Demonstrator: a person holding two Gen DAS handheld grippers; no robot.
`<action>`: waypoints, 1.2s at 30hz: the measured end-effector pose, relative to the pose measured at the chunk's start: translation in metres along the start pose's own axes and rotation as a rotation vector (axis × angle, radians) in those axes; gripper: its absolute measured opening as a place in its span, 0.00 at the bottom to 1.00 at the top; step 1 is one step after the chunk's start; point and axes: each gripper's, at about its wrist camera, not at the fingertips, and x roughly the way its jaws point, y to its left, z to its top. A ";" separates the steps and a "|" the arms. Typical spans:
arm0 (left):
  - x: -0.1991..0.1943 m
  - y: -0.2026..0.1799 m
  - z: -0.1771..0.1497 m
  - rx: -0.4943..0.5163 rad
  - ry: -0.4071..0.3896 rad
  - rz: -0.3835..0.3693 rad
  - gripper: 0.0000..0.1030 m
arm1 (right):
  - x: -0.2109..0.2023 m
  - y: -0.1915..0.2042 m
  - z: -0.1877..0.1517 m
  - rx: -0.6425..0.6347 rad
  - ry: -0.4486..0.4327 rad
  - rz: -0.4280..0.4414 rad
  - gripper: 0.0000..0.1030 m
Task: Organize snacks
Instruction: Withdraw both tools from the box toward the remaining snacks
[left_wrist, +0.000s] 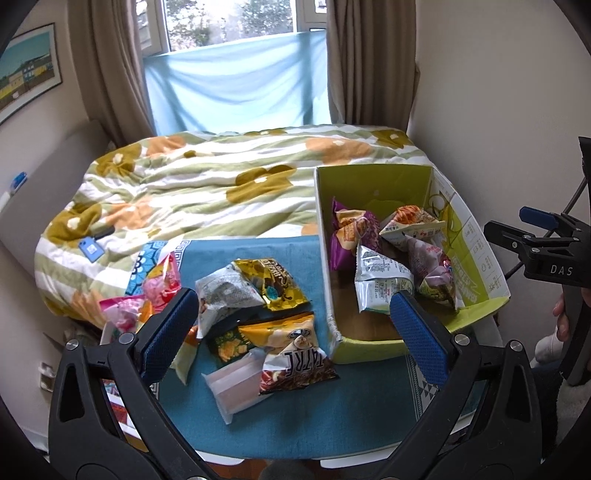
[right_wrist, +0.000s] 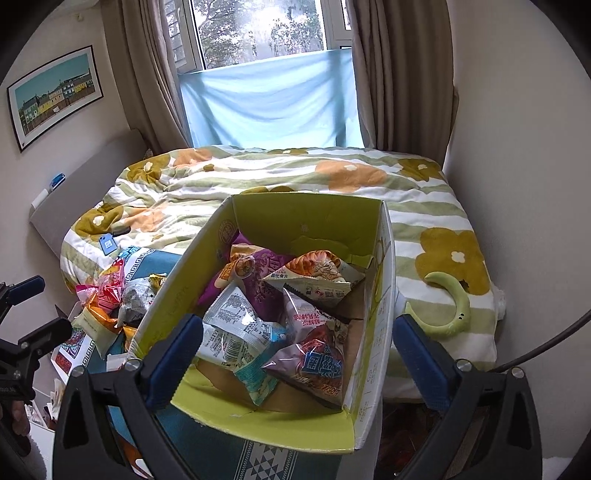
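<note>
A green cardboard box stands on the blue cloth and holds several snack bags: a purple one, a white one and a pale pink one. Loose snacks lie on the cloth to its left: a gold bag, a grey bag, a "TATRE" bag, pink packets. My left gripper is open and empty above the loose pile. My right gripper is open and empty over the box; it also shows at the right edge of the left wrist view.
The blue cloth covers a small table at the foot of a bed with a flowered quilt. A green crescent-shaped object lies on the quilt to the right of the box. Walls stand close on both sides.
</note>
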 end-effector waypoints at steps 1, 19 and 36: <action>-0.005 0.007 -0.002 -0.008 -0.006 -0.003 0.99 | -0.004 0.004 0.001 -0.007 -0.010 -0.008 0.99; -0.074 0.177 -0.048 -0.036 -0.098 -0.016 0.99 | -0.061 0.133 -0.007 0.053 -0.119 -0.028 0.99; -0.020 0.242 -0.087 0.121 -0.037 -0.141 0.99 | -0.031 0.231 -0.054 0.208 -0.090 -0.099 0.99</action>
